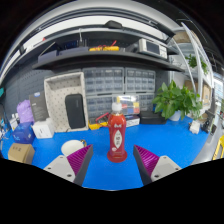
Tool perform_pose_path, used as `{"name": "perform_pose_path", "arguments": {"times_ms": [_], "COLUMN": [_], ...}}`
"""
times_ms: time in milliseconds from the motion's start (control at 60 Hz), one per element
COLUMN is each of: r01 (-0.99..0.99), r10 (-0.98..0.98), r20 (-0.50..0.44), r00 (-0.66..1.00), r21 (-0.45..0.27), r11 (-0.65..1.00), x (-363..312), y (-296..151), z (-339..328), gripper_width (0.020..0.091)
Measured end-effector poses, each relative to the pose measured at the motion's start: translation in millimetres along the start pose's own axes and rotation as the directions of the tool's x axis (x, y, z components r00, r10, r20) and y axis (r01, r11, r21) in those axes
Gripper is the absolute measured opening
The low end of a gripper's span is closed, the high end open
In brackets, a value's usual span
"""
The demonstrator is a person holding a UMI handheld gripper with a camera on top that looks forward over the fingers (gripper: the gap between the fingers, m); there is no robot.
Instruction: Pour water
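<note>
My tool [113, 162] was open, its two fingers spread wide with the purple pads [145, 158] facing inward, and nothing was pressed between them. The red bottle [117, 137] stood upright on the blue counter [160, 135] just ahead of the fingertips, roughly in line with the gap between them but a little beyond it, with clear room at either side; neither finger touched it. The bottle had a white cap and some pale label on its red body, though I could not read it. Left of the bottle, close by my left finger, lay a rounded white thing [72, 147], and further left of that sat a brown box [20, 152] at the counter's near side. Beyond the box, still left of the bottle, stood some blue and purple objects [22, 118] which I could not make out, and a small white container [43, 129] near them. Behind the bottle and slightly left was a small yellow item [95, 126] on the counter. Right of the bottle, further back, a green leafy plant [181, 101] rose from the counter's far side. Behind the bottle a wall of small grey drawers [120, 85] ran across, with a white framed panel holding a dark screen [68, 102] leaning to the left of it. Above all this, a dark shelf [105, 55] carried a few boxes and an orange thing.
</note>
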State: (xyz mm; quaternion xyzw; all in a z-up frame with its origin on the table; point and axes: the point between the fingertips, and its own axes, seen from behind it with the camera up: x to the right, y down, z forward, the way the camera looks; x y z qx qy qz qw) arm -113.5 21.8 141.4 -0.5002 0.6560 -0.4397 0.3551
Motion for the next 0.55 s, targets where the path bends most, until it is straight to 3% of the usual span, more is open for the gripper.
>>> {"name": "perform_pose_path", "arguments": {"times_ms": [100, 283, 550], "r01": [0.009, -0.006, -0.003], "r10": [-0.009, 0.004, 0.000], "r20": [-0.020, 0.026, 0.044], "r00": [1.000, 1.000, 0.999], "r21": [0.035, 0.075, 0.068], "r11": [0.999, 0.997, 0.998], "x": [-4.6, -27.9, -38.7], "y": [-30.5, -61.8, -63.8], "z": [-31.8, -70.1, -90.4], "gripper_width": [0.0826, 0.0823, 0.0816]}}
